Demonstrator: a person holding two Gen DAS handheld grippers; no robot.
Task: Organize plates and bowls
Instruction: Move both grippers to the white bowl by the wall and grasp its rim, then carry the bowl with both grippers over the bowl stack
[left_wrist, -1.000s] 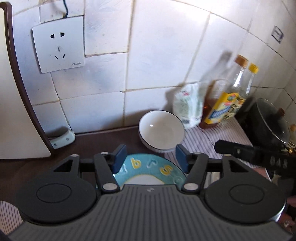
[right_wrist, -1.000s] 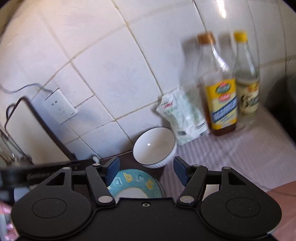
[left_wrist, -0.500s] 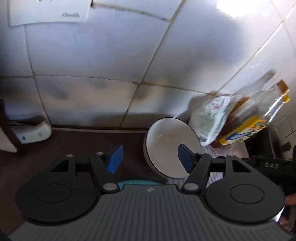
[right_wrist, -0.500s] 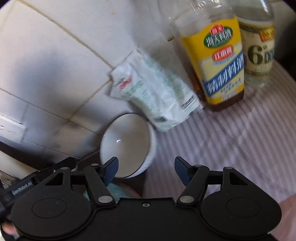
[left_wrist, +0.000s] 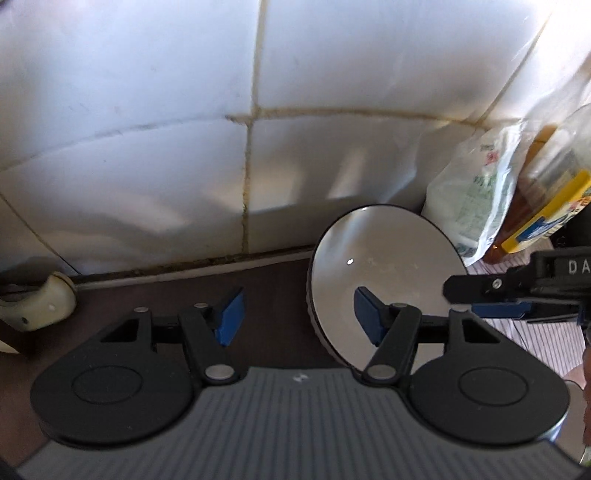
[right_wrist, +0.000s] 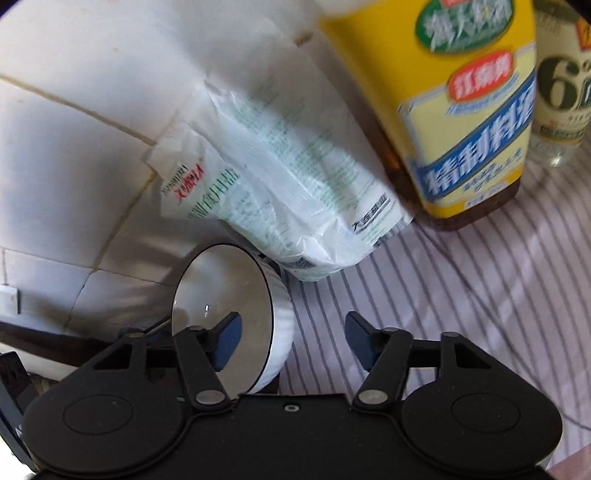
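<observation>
A white bowl (left_wrist: 384, 266) with a dark rim stands on the counter by the tiled wall. In the left wrist view my left gripper (left_wrist: 299, 314) is open, with its right finger over the bowl's inside and its left finger outside the bowl's left rim. In the right wrist view the bowl (right_wrist: 225, 295) sits at lower left. My right gripper (right_wrist: 291, 338) is open, with its left finger inside the bowl and its right finger outside over the striped cloth. The right gripper also shows in the left wrist view (left_wrist: 495, 291) at the bowl's right edge.
A white plastic packet (right_wrist: 280, 192) leans on the wall behind the bowl. A yellow-labelled bottle (right_wrist: 469, 122) and a clear bottle (right_wrist: 561, 92) stand on the striped cloth (right_wrist: 461, 280). A cream bracket (left_wrist: 37, 302) sits far left on the dark counter (left_wrist: 273, 288).
Both grippers have moved forward and down to the white bowl, each now straddling one side of its rim. The blue lettered plate and the socket have dropped out of view.
</observation>
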